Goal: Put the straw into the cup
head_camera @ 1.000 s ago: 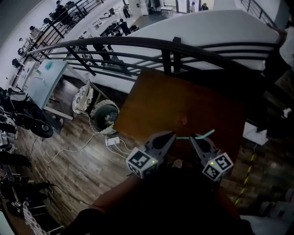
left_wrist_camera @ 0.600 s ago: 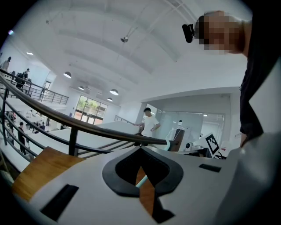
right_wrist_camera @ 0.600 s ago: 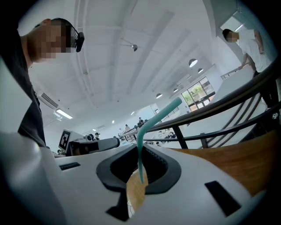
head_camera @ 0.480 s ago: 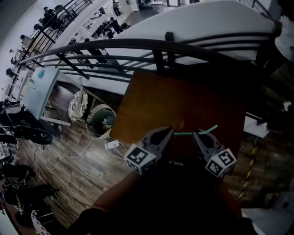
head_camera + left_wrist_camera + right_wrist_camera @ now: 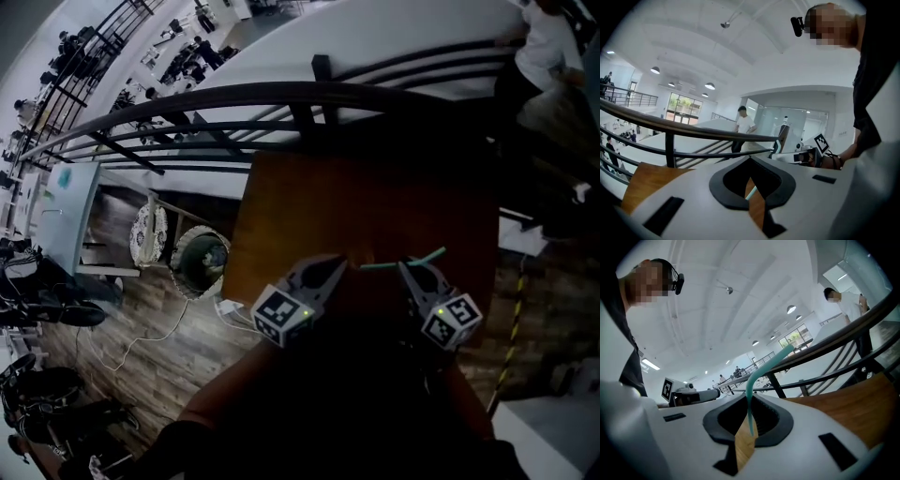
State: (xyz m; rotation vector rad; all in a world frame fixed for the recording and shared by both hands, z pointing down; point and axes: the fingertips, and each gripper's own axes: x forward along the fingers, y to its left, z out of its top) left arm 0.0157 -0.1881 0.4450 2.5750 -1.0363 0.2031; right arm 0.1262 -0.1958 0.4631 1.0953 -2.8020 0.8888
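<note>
A teal bendy straw point(image 5: 401, 262) hangs level over the brown wooden table point(image 5: 375, 206), spanning my two grippers. My right gripper point(image 5: 410, 269) is shut on the straw point(image 5: 749, 401), whose bent end rises up and to the right past the jaws. My left gripper point(image 5: 341, 266) sits at the straw's other end. Its jaws stand nearly together, and a short piece of the straw point(image 5: 750, 192) shows in the slit between them. From the left gripper view the right gripper point(image 5: 806, 157) is close by. I make out no cup in any view.
A dark curved railing point(image 5: 281, 98) runs along the table's far edge, with a drop to a lower floor beyond. A person in white point(image 5: 743, 126) stands past the rail. A round basket point(image 5: 199, 258) and cables lie on the wood floor to the left.
Both grippers have stayed close together with the straw between them. They have drifted slightly up in the head view, and the camera has tilted so the table sits lower.
</note>
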